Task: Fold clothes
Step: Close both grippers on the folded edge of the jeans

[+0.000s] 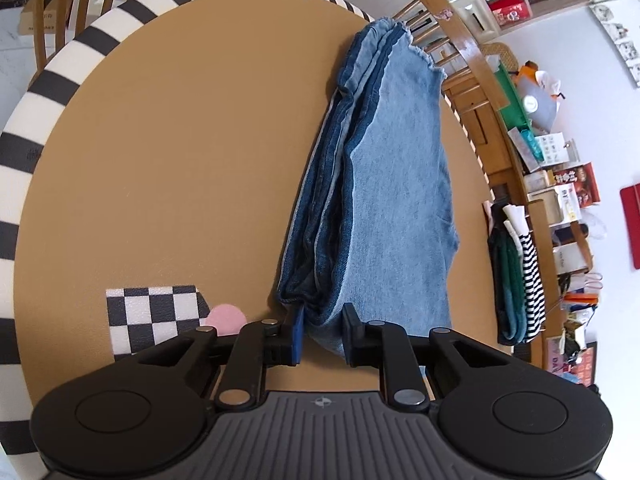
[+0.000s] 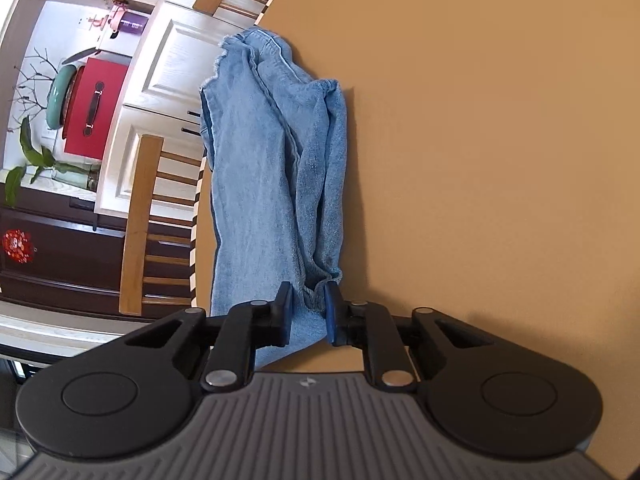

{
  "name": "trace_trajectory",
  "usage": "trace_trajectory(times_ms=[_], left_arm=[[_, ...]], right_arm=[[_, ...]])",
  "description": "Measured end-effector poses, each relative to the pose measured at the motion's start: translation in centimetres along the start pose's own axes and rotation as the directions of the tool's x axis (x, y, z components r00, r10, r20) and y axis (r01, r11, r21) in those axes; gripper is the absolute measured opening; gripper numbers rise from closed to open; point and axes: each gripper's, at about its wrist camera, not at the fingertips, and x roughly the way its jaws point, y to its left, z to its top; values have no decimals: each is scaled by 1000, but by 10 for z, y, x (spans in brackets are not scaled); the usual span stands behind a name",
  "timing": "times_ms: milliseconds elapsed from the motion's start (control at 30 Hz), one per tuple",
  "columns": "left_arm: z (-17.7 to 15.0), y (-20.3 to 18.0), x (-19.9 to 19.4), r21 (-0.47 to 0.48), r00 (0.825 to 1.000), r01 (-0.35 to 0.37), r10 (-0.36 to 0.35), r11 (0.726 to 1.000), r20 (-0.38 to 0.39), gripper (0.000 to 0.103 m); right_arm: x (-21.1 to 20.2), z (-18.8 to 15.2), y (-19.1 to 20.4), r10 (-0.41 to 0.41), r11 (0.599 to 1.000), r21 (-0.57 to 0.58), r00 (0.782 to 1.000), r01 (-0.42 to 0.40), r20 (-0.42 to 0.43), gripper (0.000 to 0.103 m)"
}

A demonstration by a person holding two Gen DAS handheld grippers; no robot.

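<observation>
A pair of blue jeans (image 1: 384, 200) lies folded lengthwise in a long narrow stack on the tan round table (image 1: 180, 160), reaching to the far edge. My left gripper (image 1: 323, 334) is shut on the near end of the jeans, with the denim pinched between its pads. In the right wrist view the jeans (image 2: 272, 184) run along the table's left edge, partly over it. My right gripper (image 2: 308, 312) is shut on the bunched near end of the jeans.
A checkered black-and-white board (image 1: 154, 316) and a pink disc (image 1: 226, 318) lie on the table near my left gripper. The table has a striped rim (image 1: 24, 128). Wooden chairs (image 2: 140, 224) stand beside the table. Folded clothes (image 1: 516, 280) hang at the right.
</observation>
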Motion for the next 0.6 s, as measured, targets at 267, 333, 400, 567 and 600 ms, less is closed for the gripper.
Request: trace_trajectory(times_ms=[267,333,400,567,600], left_arm=[[-1,-1,-3,13,1000,8,-8,1000,-1,20],[-1,-2,-3,15,1000,8,-8,1000,-2,20],[-2,-3,-4,15,1000,8,-8,1000,-7,20],[-1,-4,-6,20,1000,8,-8,1000,-23,20],[-1,-4,-7,18,1000,8,-8,1000,-28,20]], right_arm=[[-1,1,-2,10,1000,21,1000,-10,-4,16],[-1,1,0,8,1000,15,1000,-8,-6,16],[-2,1,0,7,1000,11,1000,-6,-7,16],[-5,-1,-2,10,1000,23,1000,-10,-10,16],[-6,-2,-3,10,1000,26,1000,-10,-11,16]])
